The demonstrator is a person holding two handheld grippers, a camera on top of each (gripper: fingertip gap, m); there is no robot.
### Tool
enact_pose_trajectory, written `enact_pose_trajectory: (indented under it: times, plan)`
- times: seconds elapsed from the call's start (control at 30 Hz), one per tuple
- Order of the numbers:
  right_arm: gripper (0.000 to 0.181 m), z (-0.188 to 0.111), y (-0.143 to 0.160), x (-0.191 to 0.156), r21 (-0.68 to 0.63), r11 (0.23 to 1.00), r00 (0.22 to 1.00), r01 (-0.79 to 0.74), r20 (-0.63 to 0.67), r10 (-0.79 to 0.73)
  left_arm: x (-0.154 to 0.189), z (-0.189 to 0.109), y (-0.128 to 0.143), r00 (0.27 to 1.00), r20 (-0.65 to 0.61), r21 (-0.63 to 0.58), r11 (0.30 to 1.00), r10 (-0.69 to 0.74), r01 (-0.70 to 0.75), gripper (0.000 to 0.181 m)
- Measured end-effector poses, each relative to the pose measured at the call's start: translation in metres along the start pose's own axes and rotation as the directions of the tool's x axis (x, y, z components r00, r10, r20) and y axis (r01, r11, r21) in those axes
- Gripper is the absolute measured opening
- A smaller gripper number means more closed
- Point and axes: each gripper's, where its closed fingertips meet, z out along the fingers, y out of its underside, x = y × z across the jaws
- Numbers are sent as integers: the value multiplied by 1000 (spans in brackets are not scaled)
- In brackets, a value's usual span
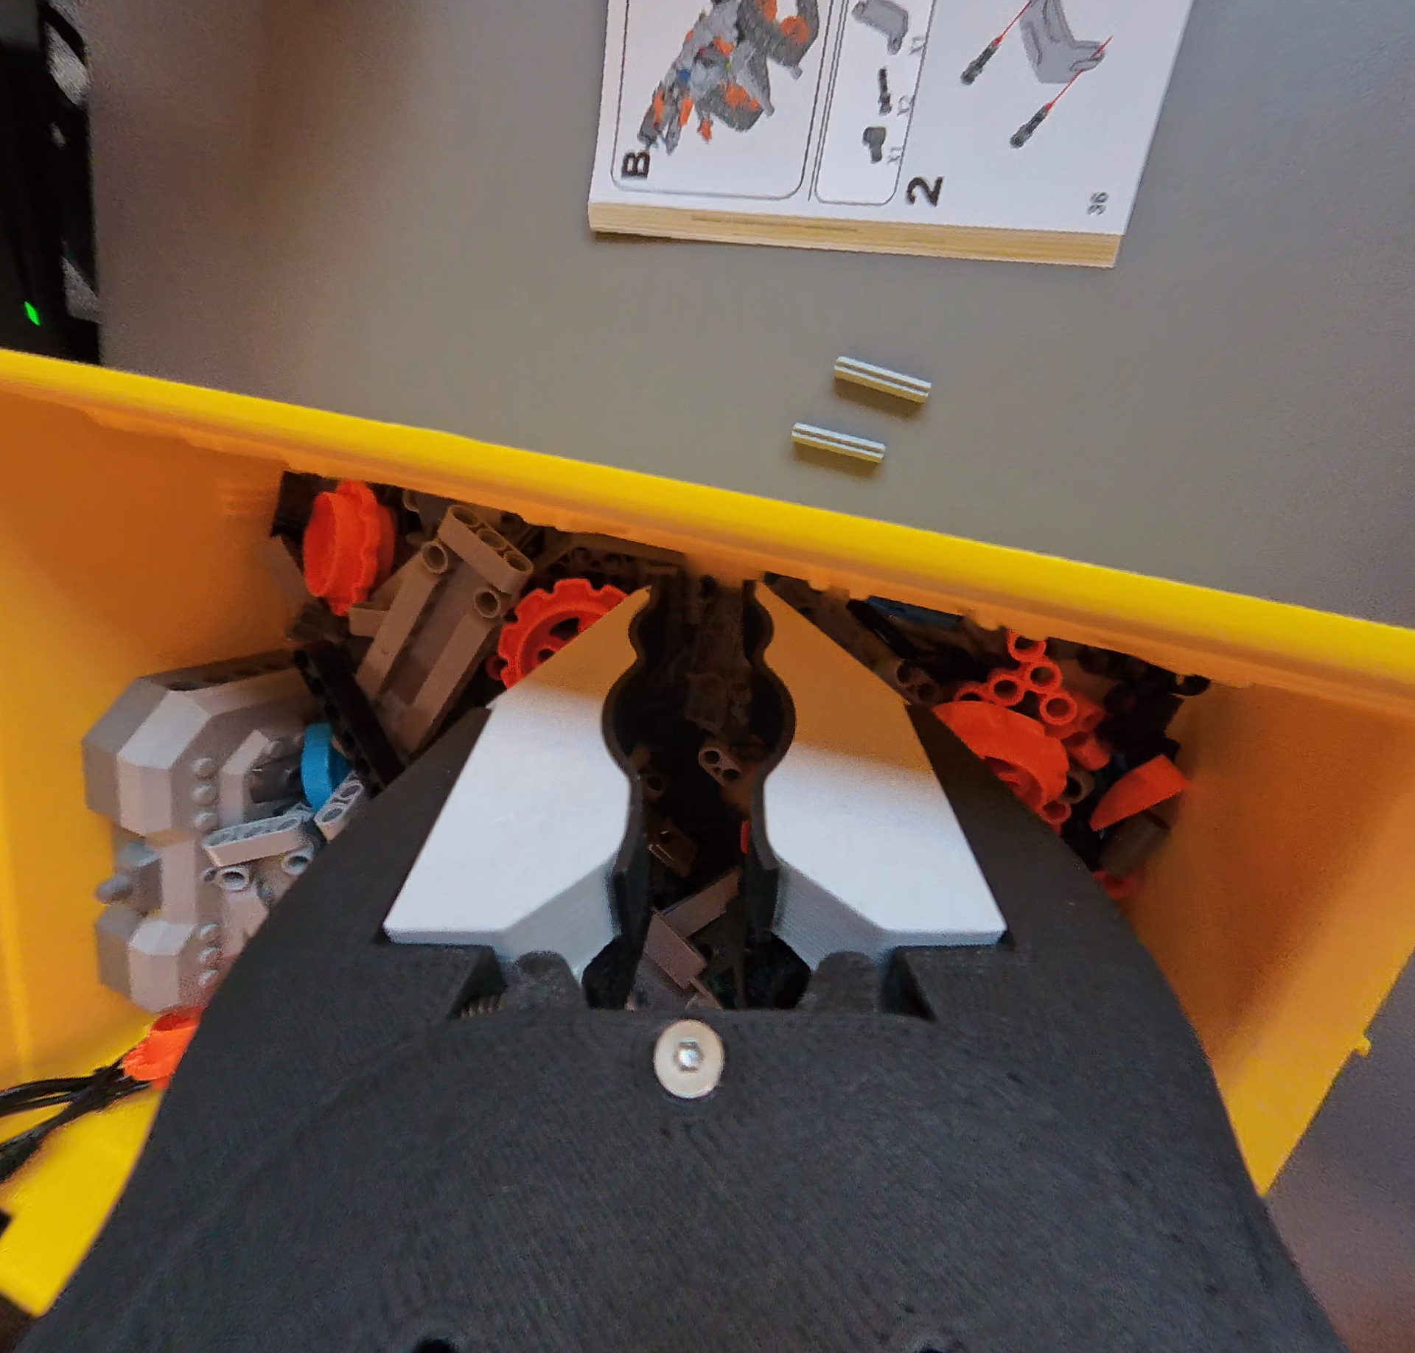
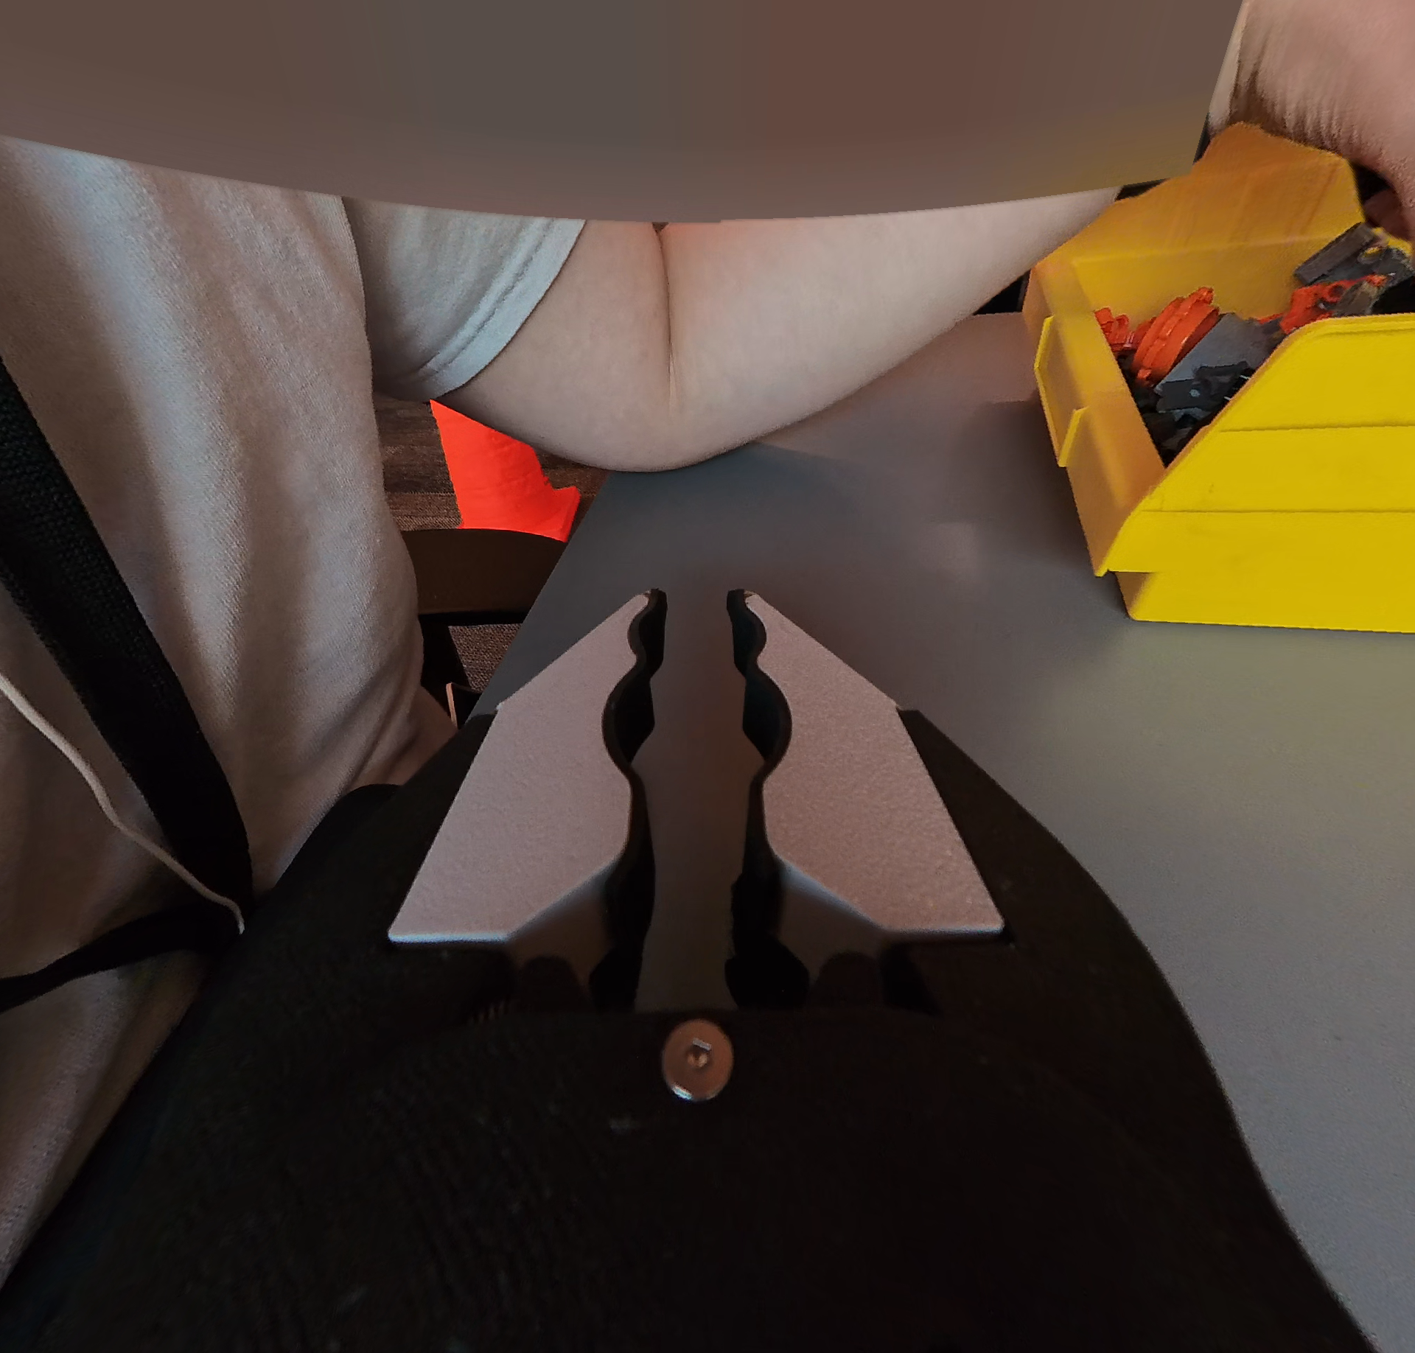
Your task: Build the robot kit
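Yellow bin [image 1: 766,528] of building pieces sits on the grey surface [image 1: 429,260]; in the right wrist view it stands off to the right [image 2: 1256,520], well apart from your right tongs.

Your left tongs [image 1: 700,596] are down inside the bin, tips just short of its far wall, jaws parted a little — dark pieces show in the gap, but I cannot tell if anything is pinched. Left of them: an orange gear [image 1: 555,627], a grey beam [image 1: 436,612], an orange knob [image 1: 348,543], a big grey housing [image 1: 168,803] and a small blue disc [image 1: 320,765]. Right of them: a heap of orange parts [image 1: 1026,734] with black bits mixed in.

Beyond the bin on the surface — two short grey pins [image 1: 880,380], side by side, apart from each other. Farther back lies an open instruction booklet [image 1: 880,91].

Your right tongs [image 2: 695,596] hover over the bare surface near its edge, jaws parted, nothing between them. Ahead of them your arm [image 2: 766,351] reaches across toward the bin; a grey shirt [image 2: 191,474] fills the left side.
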Motion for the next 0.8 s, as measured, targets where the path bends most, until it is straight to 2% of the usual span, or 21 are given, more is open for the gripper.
enact_pose_trajectory:
  times: [0.2, 0.47, 0.53, 0.63, 0.8]
  plan:
    - [16, 0, 0, -1, -1, 1000, 1000, 2, 2, -2, -2, 1, 6, 1000, -2, -14, 1000, -23, 23, 19]
    - [16, 0, 1, -1, -3, 1000, 1000, 1, 2, -1, -3, -1, 8, 998, 36, -58, 998, 42, -40, 14]
    - [16, 0, 1, -1, -3, 1000, 1000, 2, 2, -2, -4, -4, 3, 998, 48, -38, 998, 50, -48, 13]
    - [16, 0, 1, -1, -5, 1000, 1000, 1, 2, -1, 1, -7, -4, 999, 15, 13, 999, 37, -37, 6]
    - [16, 0, 1, -1, -5, 1000, 1000, 0, 2, 0, 2, 2, 8, 1000, -16, -33, 999, -7, 7, 5]
